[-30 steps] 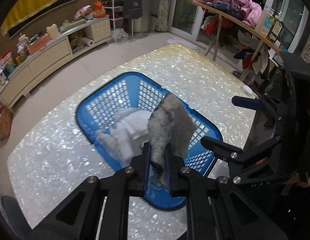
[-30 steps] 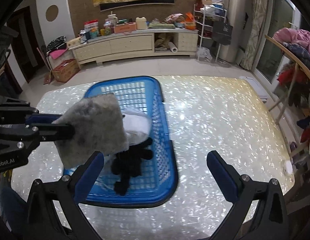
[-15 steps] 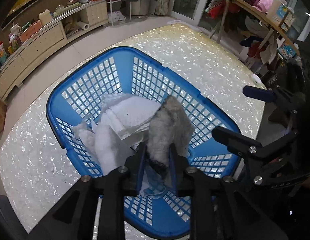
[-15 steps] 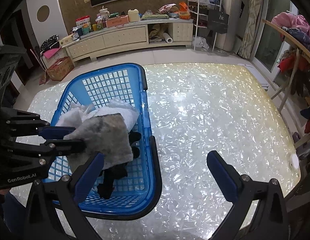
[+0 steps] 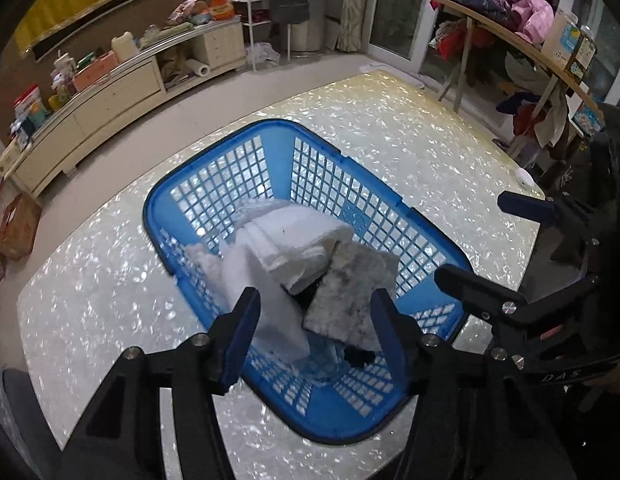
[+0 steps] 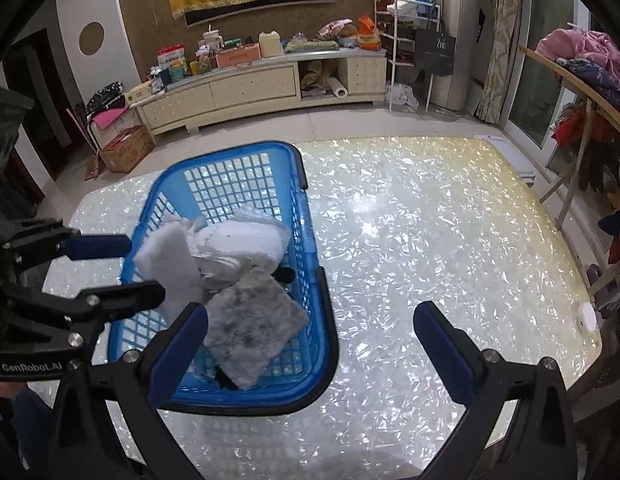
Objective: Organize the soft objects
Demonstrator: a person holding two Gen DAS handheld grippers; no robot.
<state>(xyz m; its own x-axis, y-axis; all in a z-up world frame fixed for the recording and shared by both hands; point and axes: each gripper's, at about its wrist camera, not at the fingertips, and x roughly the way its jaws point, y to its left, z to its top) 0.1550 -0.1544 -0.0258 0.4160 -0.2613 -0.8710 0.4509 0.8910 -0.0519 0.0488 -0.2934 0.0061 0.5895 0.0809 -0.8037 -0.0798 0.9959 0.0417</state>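
Currently logged: mottled grey fuzzy fabric square (image 5: 352,294), lying in the blue plastic lattice basket (image 5: 269,140), just ahead of my left gripper (image 5: 314,320), jaws opening and clear of it. I judge it light, limp; pinch an edge. Right gripper (image 6: 310,344) wide, empty.

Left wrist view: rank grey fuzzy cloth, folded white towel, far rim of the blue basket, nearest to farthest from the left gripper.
From the left gripper, jaws opening, nothing pressed between them:
1. grey fuzzy cloth, just ahead, toward the right finger, in the basket.
2. folded white towel, beyond it, mid-basket.
3. blue basket far rim, farthest, at the top.
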